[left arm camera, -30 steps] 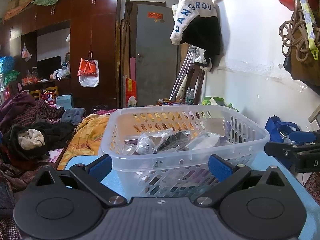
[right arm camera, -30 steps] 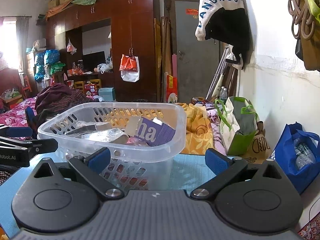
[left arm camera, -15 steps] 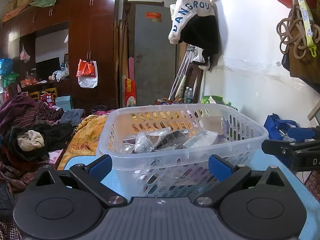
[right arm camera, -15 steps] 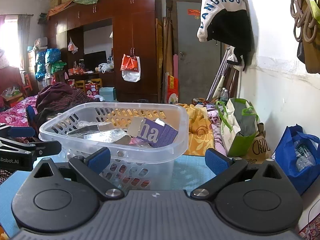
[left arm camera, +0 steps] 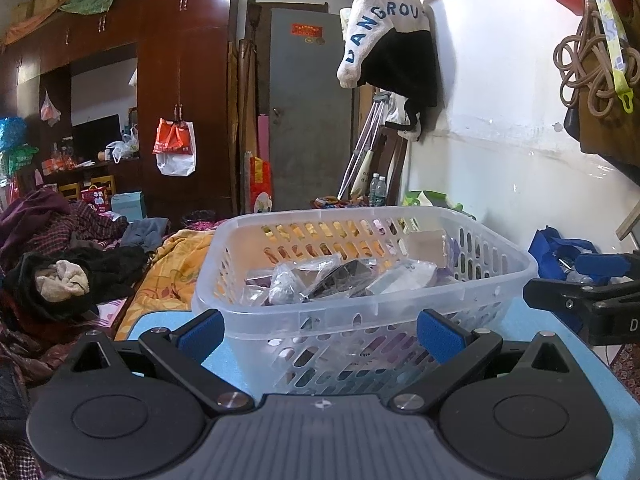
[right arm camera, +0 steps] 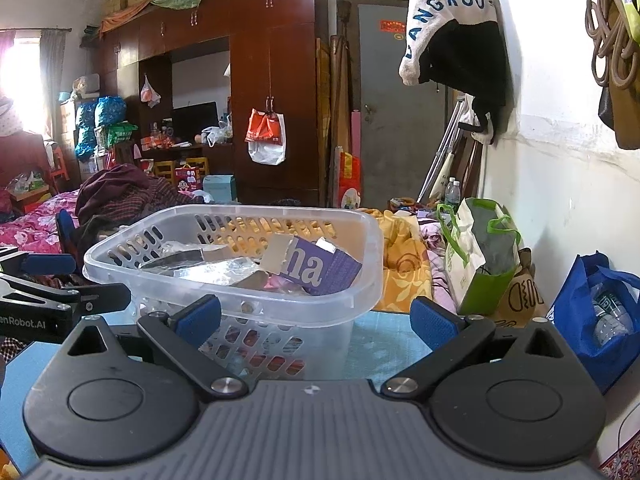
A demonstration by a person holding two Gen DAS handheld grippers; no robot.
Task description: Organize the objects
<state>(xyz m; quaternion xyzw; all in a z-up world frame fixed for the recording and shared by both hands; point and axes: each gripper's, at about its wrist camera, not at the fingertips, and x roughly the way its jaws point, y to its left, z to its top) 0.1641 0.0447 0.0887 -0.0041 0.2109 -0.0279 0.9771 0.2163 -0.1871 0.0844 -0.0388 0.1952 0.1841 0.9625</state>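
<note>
A clear plastic basket (left arm camera: 400, 308) stands on a light blue table (left arm camera: 520, 320). It holds several plastic-wrapped packets (left arm camera: 344, 276) and a purple box (right arm camera: 320, 270). My left gripper (left arm camera: 320, 332) is open and empty, just in front of the basket's near wall. My right gripper (right arm camera: 316, 318) is open and empty, in front of the basket's right corner (right arm camera: 360, 292). The right gripper shows at the right edge of the left wrist view (left arm camera: 588, 296). The left gripper shows at the left edge of the right wrist view (right arm camera: 52, 292).
A white wall (left arm camera: 500, 120) runs along the right with a hanging garment (left arm camera: 388, 32). A blue bag (right arm camera: 592, 308) and a green-and-white bag (right arm camera: 484, 256) sit beside the table. A yellow blanket (left arm camera: 176, 264) and heaped clothes (left arm camera: 60, 256) lie beyond.
Both wrist views have shifted only slightly; the basket sits a little lower and closer in the right wrist view. Both grippers stay open and empty.
</note>
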